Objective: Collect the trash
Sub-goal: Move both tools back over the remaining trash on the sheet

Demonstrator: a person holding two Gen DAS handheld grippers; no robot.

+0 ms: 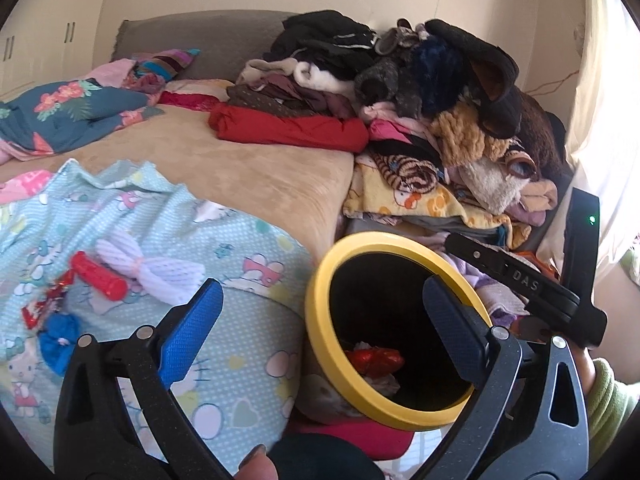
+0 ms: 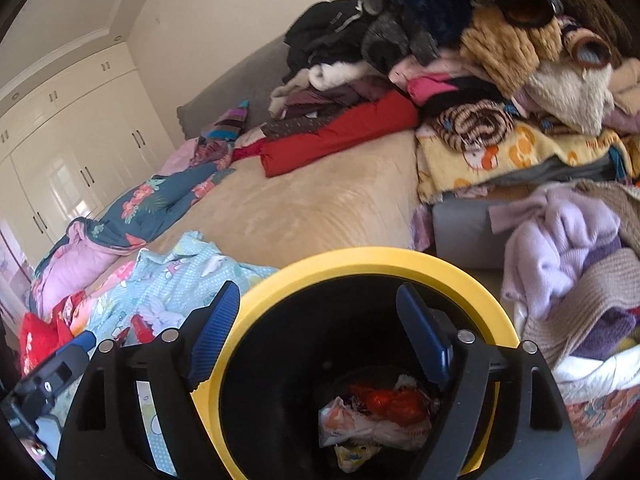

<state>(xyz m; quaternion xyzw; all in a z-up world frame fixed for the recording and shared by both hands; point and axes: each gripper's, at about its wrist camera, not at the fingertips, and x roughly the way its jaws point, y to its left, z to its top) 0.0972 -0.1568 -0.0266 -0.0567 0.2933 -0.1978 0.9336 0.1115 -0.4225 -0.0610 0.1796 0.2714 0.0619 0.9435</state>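
Observation:
A black bin with a yellow rim (image 1: 320, 320) stands against the bed's side. Crumpled wrappers (image 2: 384, 404), one of them red, lie at its bottom. My right gripper (image 2: 318, 292) hangs open over the bin's mouth with nothing between its blue pads. My left gripper (image 1: 323, 286) is open and empty, astride the bin's left rim. On the light blue cartoon sheet (image 1: 240, 240) to the left lie a red cylinder (image 1: 100, 276), a white foam net (image 1: 148, 268), a red-and-white wrapper (image 1: 44, 304) and a blue crumpled scrap (image 1: 60, 340).
A tall heap of clothes and plush (image 1: 420, 92) covers the bed's right side. Bare beige bedding (image 1: 260, 168) lies in the middle. Lavender knitwear (image 2: 560, 248) is piled right of the bin. White wardrobes (image 2: 80, 152) line the far left wall. A green sleeve (image 1: 608, 400) shows at right.

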